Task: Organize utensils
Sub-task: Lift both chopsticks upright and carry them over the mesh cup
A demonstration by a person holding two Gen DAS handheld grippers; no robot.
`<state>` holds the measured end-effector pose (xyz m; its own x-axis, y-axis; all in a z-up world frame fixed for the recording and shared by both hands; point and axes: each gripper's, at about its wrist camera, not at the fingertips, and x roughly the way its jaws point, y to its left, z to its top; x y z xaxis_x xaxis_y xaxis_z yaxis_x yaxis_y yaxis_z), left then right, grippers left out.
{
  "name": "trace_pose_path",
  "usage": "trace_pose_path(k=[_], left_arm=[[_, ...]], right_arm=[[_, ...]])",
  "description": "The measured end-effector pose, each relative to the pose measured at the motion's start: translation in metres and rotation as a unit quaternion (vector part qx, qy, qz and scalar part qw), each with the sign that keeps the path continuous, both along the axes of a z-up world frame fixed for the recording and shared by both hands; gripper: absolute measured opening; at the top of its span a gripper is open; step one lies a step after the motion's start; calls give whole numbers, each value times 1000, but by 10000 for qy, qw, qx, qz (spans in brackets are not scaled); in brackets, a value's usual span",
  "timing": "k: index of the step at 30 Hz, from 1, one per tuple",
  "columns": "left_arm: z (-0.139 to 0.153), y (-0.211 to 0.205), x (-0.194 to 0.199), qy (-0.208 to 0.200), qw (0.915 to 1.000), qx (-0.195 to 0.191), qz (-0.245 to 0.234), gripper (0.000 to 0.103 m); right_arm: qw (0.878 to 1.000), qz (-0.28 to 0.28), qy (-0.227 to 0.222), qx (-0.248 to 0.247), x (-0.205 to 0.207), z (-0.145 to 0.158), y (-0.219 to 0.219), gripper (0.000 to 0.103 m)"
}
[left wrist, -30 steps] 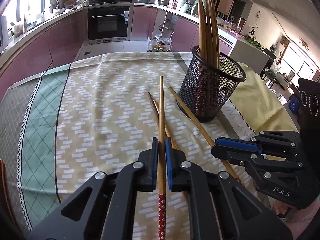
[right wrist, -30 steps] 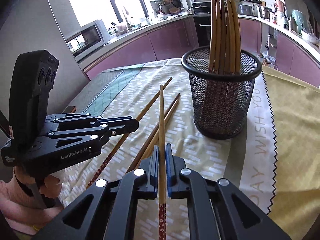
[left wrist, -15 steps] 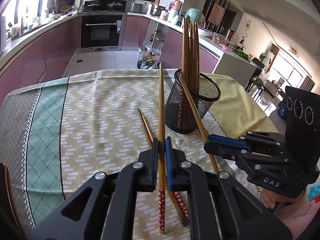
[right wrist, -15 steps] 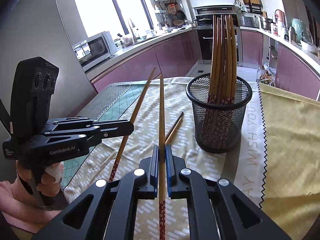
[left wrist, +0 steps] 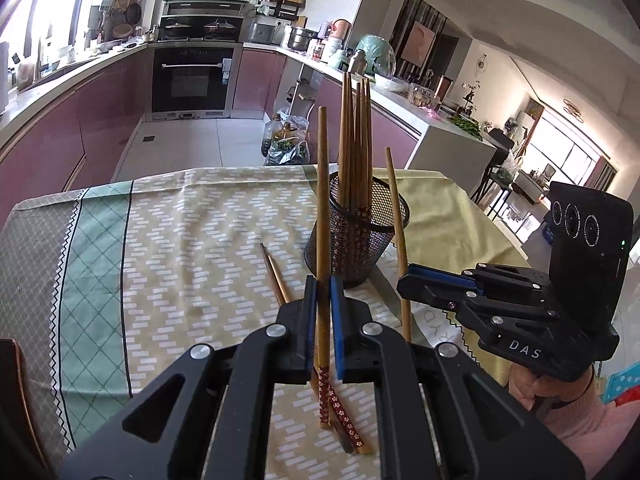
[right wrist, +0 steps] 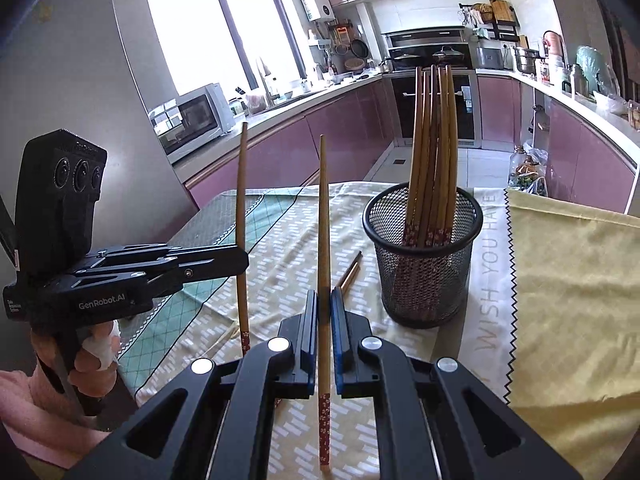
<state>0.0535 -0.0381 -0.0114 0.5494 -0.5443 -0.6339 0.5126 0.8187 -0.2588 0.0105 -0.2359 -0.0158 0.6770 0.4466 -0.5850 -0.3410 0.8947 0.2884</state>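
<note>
Both chopsticks have swung up off the bench since a second ago, when they lay almost flat along the cloth; now each stands close to upright in its gripper, patterned end down.

My left gripper is closed on the left chopstick, pinching it low on the shaft so most of the length rises above the pads. My right gripper is likewise clamped on the right chopstick, held the same way. From the left camera the right gripper sits just beside mine, and its stick rises right in front of the holder's rim.

The mesh holder stands on the tablecloth, ahead and to the right of the right gripper, and ahead and slightly right of the left one. It already has a bundle of chopsticks leaning in it. Two loose chopsticks lie on the cloth between the left gripper and the holder.

I judge the right gripper nearer the holder, so it should go first. Each stick's long axis is already near vertical, roughly matching the bundle, so what remains is to lift it above the rim, carry it over the open side, and lower it patterned end first.
</note>
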Motion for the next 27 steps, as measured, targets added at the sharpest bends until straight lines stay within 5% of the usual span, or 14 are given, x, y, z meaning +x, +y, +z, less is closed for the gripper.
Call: trace_pose_path(k=[27], left_arm=[[47, -10, -1, -563, 9977, -350, -151, 7]], right_arm=[[9965, -286, -777, -61, 1, 51, -26, 6]])
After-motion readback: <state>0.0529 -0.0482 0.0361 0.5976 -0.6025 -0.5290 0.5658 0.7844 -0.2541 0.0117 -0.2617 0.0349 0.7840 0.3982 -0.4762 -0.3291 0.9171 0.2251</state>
